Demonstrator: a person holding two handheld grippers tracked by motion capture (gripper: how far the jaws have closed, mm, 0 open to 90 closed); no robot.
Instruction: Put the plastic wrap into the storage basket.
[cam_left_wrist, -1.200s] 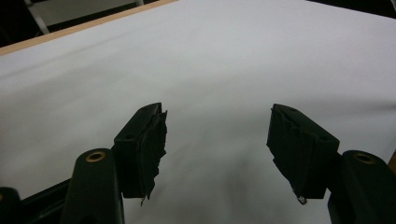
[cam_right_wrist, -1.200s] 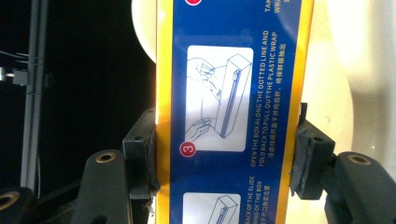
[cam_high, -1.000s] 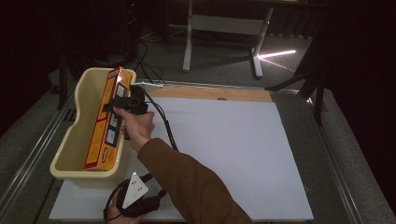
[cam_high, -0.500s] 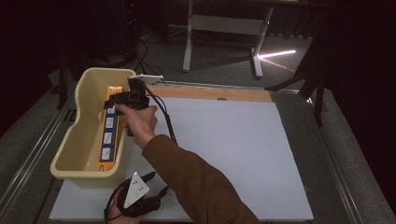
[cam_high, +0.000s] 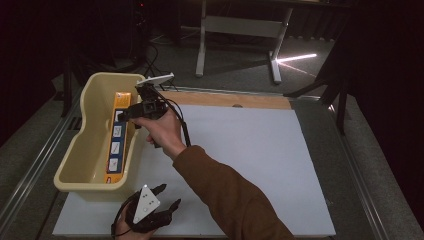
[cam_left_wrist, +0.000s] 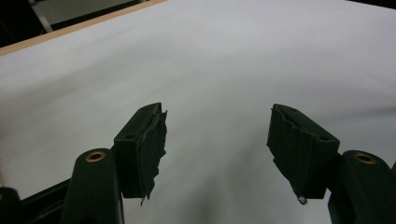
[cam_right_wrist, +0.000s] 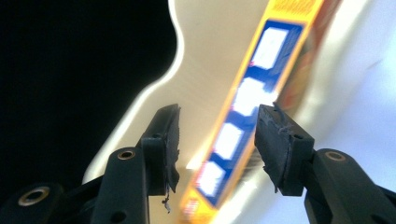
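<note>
Broadly, I start from my high view with the table (cam_high: 260, 165), its white sheet bare across the middle and right. At its left edge sits the cream tub (cam_high: 87, 150), and inside it the long yellow box (cam_high: 116, 140) lies along the wall nearest the sheet, blue-and-white panels facing up. My right gripper (cam_high: 132, 114) hangs above the tub's near rim, just over the box's far half, held by the right hand (cam_high: 162, 131) on a brown-sleeved arm that crosses the sheet. Its fingers have just been closing, yet nothing sits between them; the box lies free in the tub. My left gripper (cam_high: 152, 207) rests at the bottom edge of the sheet, just in front of the tub.

From the right gripper view I get what the high view cannot: the gap between the two black fingers (cam_right_wrist: 163, 140) stands clear, with the yellow box (cam_right_wrist: 252, 102) blurred below them and the tub's pale wall (cam_right_wrist: 205, 51) behind. From the left gripper view, its fingers (cam_left_wrist: 144, 144) are spread wide over plain white sheet, gripping nothing.
</note>
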